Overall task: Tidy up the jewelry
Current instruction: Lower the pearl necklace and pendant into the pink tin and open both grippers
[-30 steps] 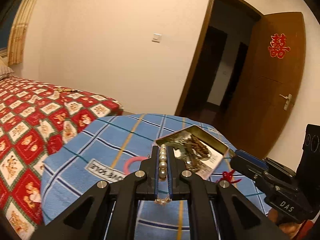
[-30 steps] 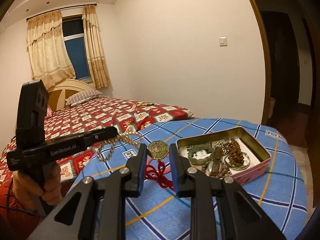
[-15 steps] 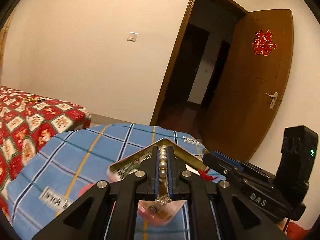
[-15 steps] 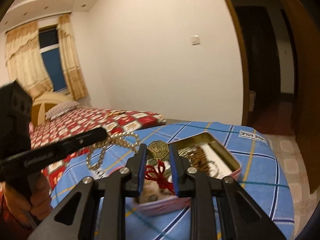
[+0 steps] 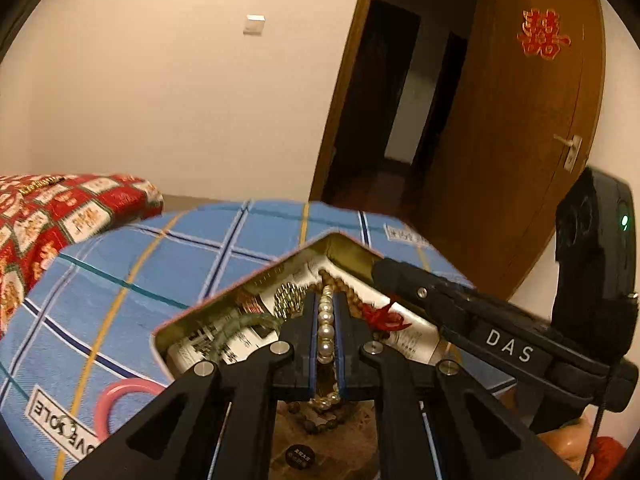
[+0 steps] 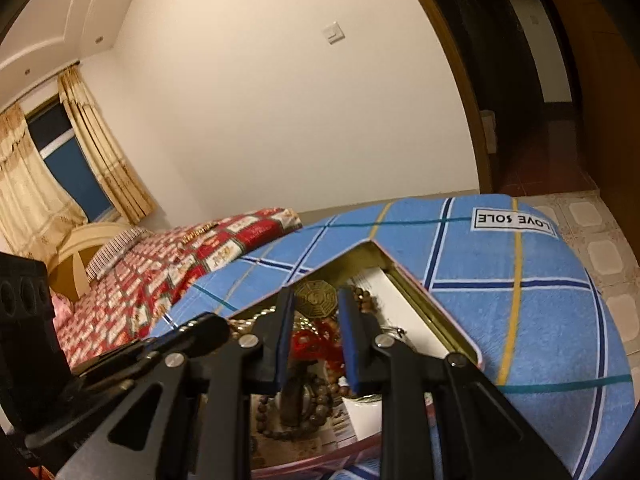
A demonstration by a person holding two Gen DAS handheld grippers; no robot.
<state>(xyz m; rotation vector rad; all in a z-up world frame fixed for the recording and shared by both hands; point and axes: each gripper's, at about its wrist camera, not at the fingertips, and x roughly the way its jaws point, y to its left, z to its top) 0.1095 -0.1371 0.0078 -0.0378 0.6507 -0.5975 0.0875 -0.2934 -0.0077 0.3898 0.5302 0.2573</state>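
Above the open tin (image 5: 256, 280) on the blue checked surface (image 5: 168, 264), left gripper (image 5: 327, 312) fingers pinch a pearl strand (image 5: 326, 332); right gripper (image 6: 316, 312) fingers clamp a brass pendant (image 6: 315, 300). Releasing both together risks tangling the pearls with the pendant's red tassel (image 6: 308, 344).

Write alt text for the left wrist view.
The left gripper is shut on a pearl strand above an open tin of jewelry on a blue plaid cloth. The right gripper reaches in beside it; a pink ring lies on the cloth.
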